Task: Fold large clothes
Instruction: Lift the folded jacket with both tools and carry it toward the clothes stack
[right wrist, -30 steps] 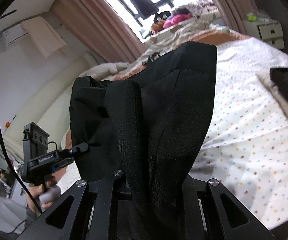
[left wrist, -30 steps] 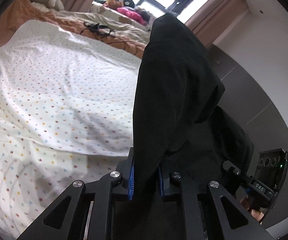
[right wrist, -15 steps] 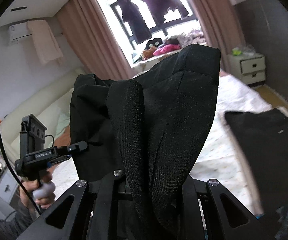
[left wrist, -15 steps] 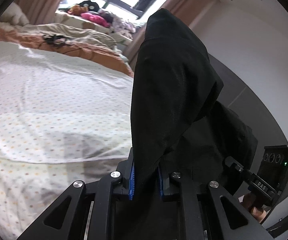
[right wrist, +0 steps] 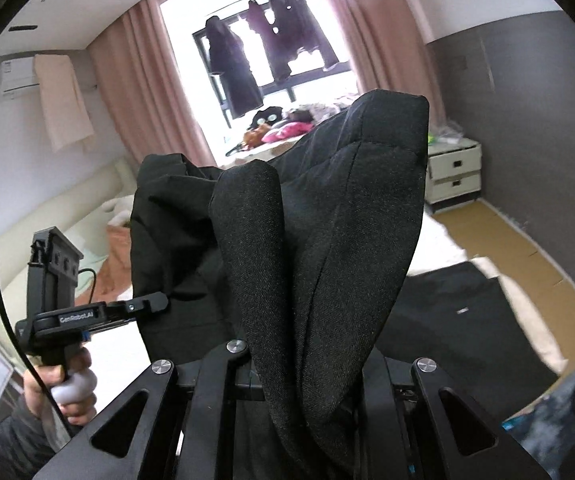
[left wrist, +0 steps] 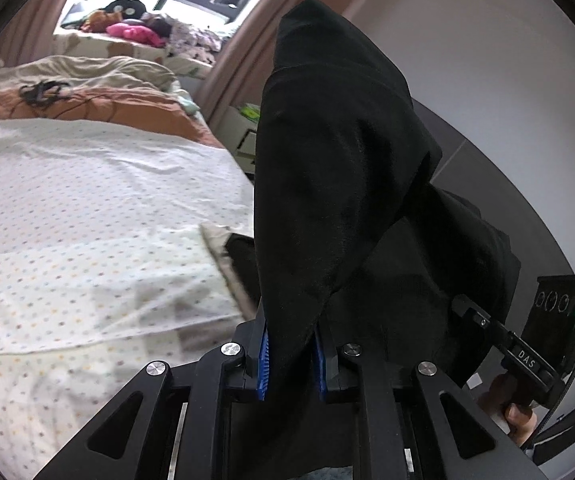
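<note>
Garment: a black garment (left wrist: 339,168) of matte, finely woven cloth, held up in the air above the bed and strung between the two grippers; it rises in soft peaked folds in front of each camera.
Fabric detail: from the right wrist the weave looks slightly grainy (right wrist: 327,240), with a stitched seam running along one fold and a rounded, rolled ridge beside it.
Left gripper: left gripper (left wrist: 290,356), black angular frame with silver screws and ribbed blue pads (left wrist: 264,360); its jaws are clenched on a bunched edge of the cloth, which stands up between the pads.
Right gripper: right gripper (right wrist: 307,376), the same black frame; its jaws are grasping a thick fold of the garment that covers the tips.
Each seen from the other: the left gripper's handle (right wrist: 67,320) shows at left in the right wrist view, gripped by a hand, its tips at the cloth's far corner.
Bed: bed (left wrist: 67,208) with a white sheet printed in small coloured dots, lightly wrinkled; an orange-brown blanket (left wrist: 127,110) lies bunched at its far end.
Second cloth: another black piece (right wrist: 467,312) lies flat on the bed's near corner.
Room: pink curtains (right wrist: 143,92), dark clothes hanging at the window (right wrist: 235,76), a white drawer unit (right wrist: 453,172) against a grey wall.
</note>
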Demonstrator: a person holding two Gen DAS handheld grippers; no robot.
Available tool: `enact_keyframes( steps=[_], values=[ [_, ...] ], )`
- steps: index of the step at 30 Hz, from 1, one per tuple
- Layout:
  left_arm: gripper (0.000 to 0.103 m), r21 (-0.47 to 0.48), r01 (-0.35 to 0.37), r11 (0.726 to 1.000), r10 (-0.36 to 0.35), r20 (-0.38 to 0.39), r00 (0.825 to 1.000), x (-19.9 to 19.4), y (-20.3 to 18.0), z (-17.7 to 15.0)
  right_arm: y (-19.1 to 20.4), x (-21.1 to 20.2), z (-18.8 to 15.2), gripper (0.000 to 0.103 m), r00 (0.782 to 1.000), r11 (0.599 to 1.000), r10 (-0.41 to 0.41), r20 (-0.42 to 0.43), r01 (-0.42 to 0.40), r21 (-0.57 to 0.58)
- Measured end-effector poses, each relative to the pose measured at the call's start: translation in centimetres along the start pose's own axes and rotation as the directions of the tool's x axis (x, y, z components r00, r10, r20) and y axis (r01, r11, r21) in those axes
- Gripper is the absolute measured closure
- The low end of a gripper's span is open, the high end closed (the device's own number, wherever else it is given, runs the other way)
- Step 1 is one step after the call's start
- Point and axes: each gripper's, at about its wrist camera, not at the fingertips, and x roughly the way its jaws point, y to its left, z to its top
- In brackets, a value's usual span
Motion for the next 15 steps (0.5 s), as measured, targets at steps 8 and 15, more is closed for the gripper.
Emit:
enact_keyframes(
  steps=[8,15],
  values=[
    [0.085,0.071,0.042,0.997,-0.040,-0.028,0.999,4.5,-5.5,1.5,-2.7,-3.3,1.7,0.087,0.993,0.993,-0.113,0.027,0.113,-0.026],
    [0.085,0.055,0.089,0.994,-0.085,-0.068,0.994,8.0,-8.4,2.0,-4.9,-5.0,3.7,0.087,0.977,0.977,-0.209,0.033,0.210,-0.029]
  ],
)
